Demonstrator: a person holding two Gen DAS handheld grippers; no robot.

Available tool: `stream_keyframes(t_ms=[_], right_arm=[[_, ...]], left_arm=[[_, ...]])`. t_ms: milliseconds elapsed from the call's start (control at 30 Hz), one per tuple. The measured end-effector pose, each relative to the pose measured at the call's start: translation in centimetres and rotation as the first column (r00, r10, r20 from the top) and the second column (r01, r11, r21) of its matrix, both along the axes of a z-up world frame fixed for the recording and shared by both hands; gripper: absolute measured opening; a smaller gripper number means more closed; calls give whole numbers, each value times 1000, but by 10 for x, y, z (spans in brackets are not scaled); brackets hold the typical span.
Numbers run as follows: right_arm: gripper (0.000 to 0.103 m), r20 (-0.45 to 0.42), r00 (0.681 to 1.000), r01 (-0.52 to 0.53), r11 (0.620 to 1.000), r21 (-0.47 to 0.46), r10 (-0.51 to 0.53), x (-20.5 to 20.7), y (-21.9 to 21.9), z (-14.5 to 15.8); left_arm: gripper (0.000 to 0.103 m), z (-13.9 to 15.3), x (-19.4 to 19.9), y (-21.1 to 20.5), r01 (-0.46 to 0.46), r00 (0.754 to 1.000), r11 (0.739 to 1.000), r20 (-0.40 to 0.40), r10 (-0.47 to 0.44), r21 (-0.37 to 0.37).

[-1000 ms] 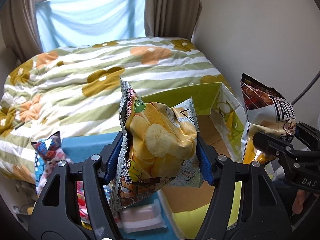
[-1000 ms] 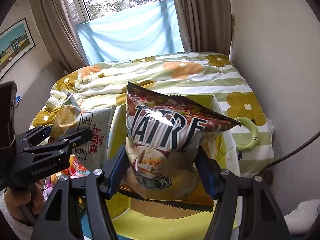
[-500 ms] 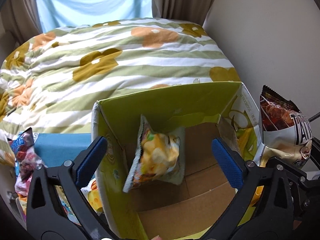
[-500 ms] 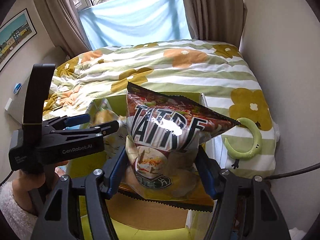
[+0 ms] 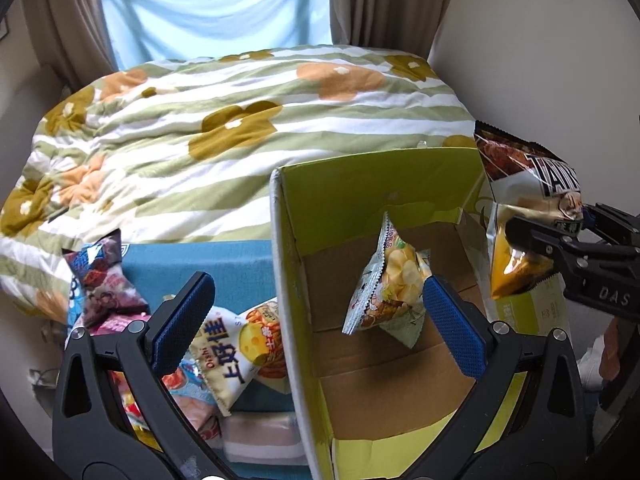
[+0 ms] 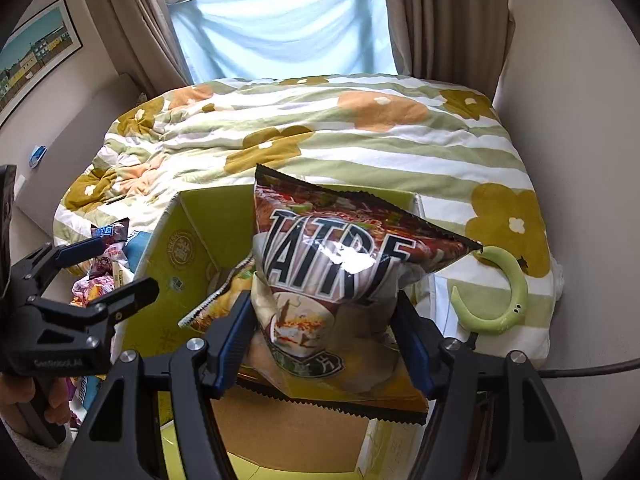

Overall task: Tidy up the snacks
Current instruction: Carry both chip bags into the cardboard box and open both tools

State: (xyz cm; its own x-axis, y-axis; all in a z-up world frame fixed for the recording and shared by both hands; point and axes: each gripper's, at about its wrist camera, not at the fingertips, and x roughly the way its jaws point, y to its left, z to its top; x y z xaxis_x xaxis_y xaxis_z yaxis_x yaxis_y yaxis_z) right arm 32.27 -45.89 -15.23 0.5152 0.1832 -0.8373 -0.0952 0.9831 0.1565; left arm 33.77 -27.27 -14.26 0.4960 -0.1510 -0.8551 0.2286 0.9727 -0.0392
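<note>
We take the green box (image 5: 288,264) as our landmark; it stands open at the foot of the bed (image 5: 240,120), its cardboard floor bare in places.

Our left tool (image 5: 316,320) hangs over the box's left wall with its jaws spread as wide as they go, one blue pad outside the box and one inside; they have just been opening, and nothing is between them. The chip bag (image 5: 386,280) is inside the box, tilted, near the back wall. We cannot tell whether it touches the floor.

Our right tool (image 6: 324,336) is closed on the dark bag (image 6: 332,280), its pads pressing the bag's lower half from both sides. This bag is held upright above the box's right side.

Left of the box, on a blue surface (image 5: 192,256), lies a heap of other snacks, among them a cheese snack bag (image 5: 240,352) just beside the box wall and a purple packet (image 5: 104,280) farther off.

Right of the box, on the bed, rests a green ring (image 6: 500,292).
</note>
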Motion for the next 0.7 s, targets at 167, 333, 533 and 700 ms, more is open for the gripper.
stream_keyframes(t_ms=[167, 333, 533, 700], right_arm=[[63, 1, 1000, -30, 999, 24, 30, 22, 4, -5], [69, -15, 999, -49, 999, 19, 49, 38, 10, -17], [103, 24, 1000, -8, 1000, -5, 8, 27, 8, -17], [103, -20, 1000, -2, 1000, 11, 2, 17, 3, -23]], left_arm=[[103, 6, -12, 20, -42, 999, 999, -1, 42, -28], [103, 4, -15, 28, -58, 998, 998, 0, 58, -3], [103, -1, -22, 31, -57, 998, 998, -9, 57, -9], [103, -3, -27, 29, -64, 998, 998, -7, 64, -12]])
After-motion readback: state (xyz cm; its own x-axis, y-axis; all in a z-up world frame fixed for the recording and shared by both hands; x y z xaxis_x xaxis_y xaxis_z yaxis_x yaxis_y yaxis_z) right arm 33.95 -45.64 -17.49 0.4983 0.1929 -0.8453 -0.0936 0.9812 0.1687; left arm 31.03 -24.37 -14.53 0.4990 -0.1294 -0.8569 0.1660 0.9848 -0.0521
